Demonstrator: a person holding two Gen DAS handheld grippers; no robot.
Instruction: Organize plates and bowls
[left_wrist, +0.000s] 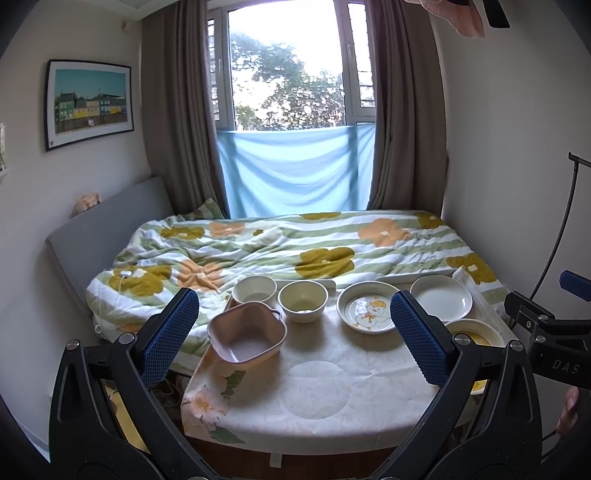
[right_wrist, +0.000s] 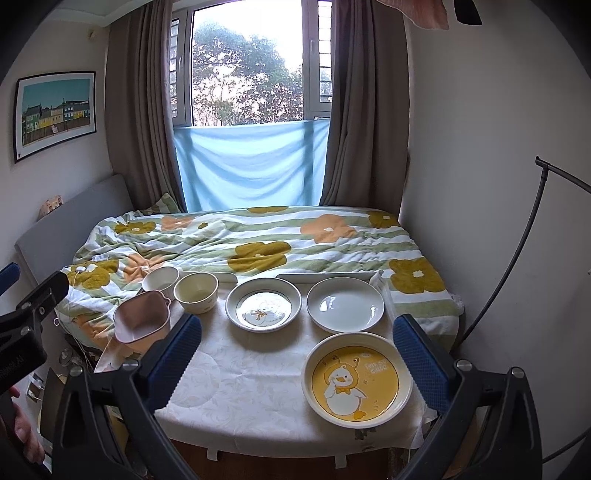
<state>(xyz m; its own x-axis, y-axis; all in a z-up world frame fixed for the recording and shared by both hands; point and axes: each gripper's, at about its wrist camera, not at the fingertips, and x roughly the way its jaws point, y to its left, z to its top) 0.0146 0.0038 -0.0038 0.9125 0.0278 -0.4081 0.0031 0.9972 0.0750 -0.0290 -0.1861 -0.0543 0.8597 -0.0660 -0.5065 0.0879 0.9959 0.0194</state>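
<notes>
Both the left gripper and right gripper gape wide, empty; the yellow duck plate looks glazed, slippery, breakable, best pinched at its raised rim.

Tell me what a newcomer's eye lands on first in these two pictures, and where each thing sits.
First, the yellow duck plate at the near right of the table, between the open right tongs. Behind it stand a duck-print plate and a plain white plate. At far left a pink bowl sits at the table's edge, before two cream bowls, with the left tongs open and empty.
</notes>
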